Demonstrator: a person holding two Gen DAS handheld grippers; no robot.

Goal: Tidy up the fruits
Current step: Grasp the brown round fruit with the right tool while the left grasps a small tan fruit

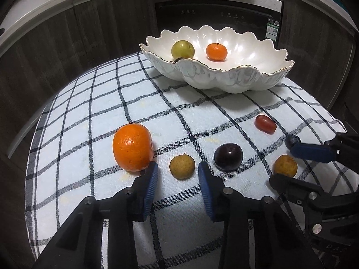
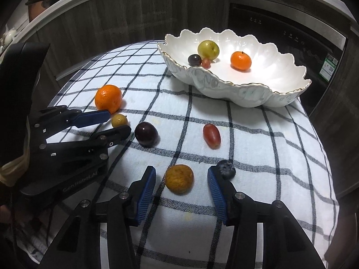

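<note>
Fruit lies scattered on a table covered by a white cloth with dark checks [image 1: 94,121]. Two small round yellow-brown fruits matter most now. One yellow-brown fruit [image 1: 182,166] sits between the blue-padded jaws of the left gripper [image 1: 178,177], with a gap on each side; the jaws are spread, not yet pressing. Touching the outside of the left pad is a large orange mandarin [image 1: 132,147]; a dark purple plum [image 1: 228,157] sits just beyond the other pad. The second yellow-brown fruit [image 2: 179,178] lies between the spread jaws of the right gripper [image 2: 181,179], also untouched. A small dark blueberry [image 2: 227,168] rests against the tip of that gripper's right-hand pad. An oval red grape [image 2: 211,135] lies farther out on the cloth.

Beyond them stands a scalloped white ceramic bowl with a gilt rim [image 2: 246,98], holding a green apple [image 2: 208,49], a small mandarin [image 2: 241,61], a dark grape and a small red one.

To grip well, each pair of jaws should probably centre on its fruit, close gently, and avoid nudging the mandarin or blueberry alongside.
</note>
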